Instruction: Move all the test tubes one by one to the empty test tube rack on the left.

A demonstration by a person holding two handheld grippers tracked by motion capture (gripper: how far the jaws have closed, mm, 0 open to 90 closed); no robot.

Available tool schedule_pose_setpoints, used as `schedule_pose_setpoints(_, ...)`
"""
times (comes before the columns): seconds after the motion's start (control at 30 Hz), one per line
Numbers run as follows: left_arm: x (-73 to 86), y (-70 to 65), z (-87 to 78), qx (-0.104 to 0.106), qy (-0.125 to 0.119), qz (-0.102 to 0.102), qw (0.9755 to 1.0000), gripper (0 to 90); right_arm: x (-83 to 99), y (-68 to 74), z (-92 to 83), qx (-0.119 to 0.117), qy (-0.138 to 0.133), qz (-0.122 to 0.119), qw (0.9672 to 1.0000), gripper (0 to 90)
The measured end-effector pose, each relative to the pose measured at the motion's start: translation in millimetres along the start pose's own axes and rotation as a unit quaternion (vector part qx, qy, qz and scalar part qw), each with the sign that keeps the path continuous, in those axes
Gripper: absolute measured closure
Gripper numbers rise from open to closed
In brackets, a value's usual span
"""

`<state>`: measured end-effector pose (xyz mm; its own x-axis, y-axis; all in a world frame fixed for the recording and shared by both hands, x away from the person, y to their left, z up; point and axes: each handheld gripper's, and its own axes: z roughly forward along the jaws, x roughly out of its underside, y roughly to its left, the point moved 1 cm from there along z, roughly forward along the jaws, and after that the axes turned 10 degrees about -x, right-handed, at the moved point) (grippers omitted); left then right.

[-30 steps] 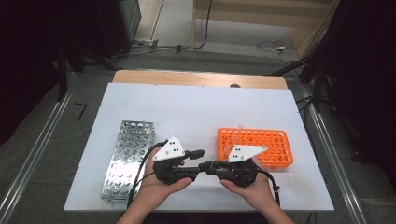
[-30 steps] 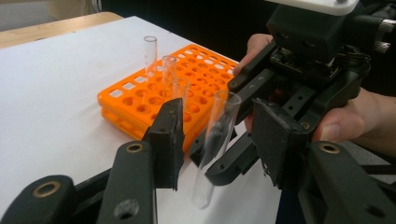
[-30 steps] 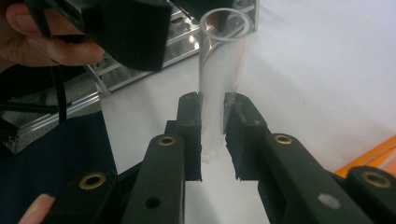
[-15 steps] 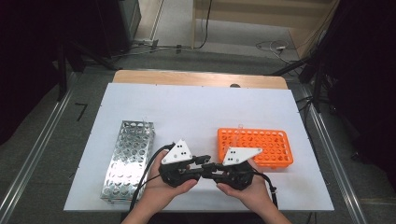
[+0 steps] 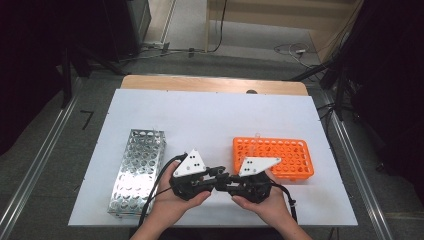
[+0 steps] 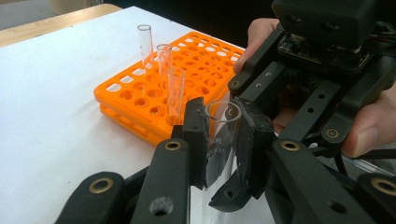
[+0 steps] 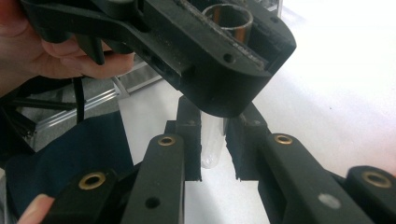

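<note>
Tube (image 6: 222, 135) stands upright at frame centre, both tongs, left gripper (image 6: 223, 140) and right gripper (image 7: 214, 140), pinching it.

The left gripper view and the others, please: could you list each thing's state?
Glass tube: upright, clamped by both claws.
Left claw: shut on the tube's upper part.
Right claw: shut on its lower part.
Orange rack: holds three upright tubes.
Metal rack: flat on the table.

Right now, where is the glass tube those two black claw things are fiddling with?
In the left gripper view the glass tube stands upright between the left gripper jaws, just in front of the orange rack.
</note>
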<state>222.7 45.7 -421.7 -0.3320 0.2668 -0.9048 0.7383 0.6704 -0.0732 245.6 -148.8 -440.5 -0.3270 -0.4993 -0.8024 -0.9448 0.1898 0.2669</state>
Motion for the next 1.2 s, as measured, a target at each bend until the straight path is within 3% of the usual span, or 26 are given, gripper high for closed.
schedule_pose_setpoints(0.07,-0.9,1.1,-1.5,-0.006,-0.005,-0.001,1.0000,75.6,0.0,-0.3,-0.7,0.003,-0.004,-0.004,1.0000,71.9)
schedule_pose_setpoints(0.33,-4.8,13.4,-10.4,-0.027,-0.016,-0.014,0.9994,75.6,-1.2,-3.4,-12.1,0.011,-0.034,-0.010,0.9993,44.2)
schedule_pose_setpoints(0.6,-7.6,31.3,-22.1,-0.056,-0.027,-0.029,0.9977,75.6,-1.5,-14.4,-35.1,0.043,-0.069,0.014,0.9966,8.7)
schedule_pose_setpoints(0.7,-8.1,39.0,-26.6,-0.071,-0.029,-0.038,0.9964,75.6,0.5,-19.1,-44.9,0.047,-0.080,0.017,0.9955,0.6)
schedule_pose_setpoints(0.9,-9.8,55.3,-36.6,-0.097,-0.033,-0.051,0.9935,75.6,5.4,-28.9,-61.9,0.054,-0.094,0.020,0.9939,0.0)
schedule_pose_setpoints(1.2,-8.2,81.2,-52.6,-0.139,-0.044,-0.072,0.9867,75.6,20.6,-41.1,-95.0,0.100,-0.101,0.032,0.9893,0.0)
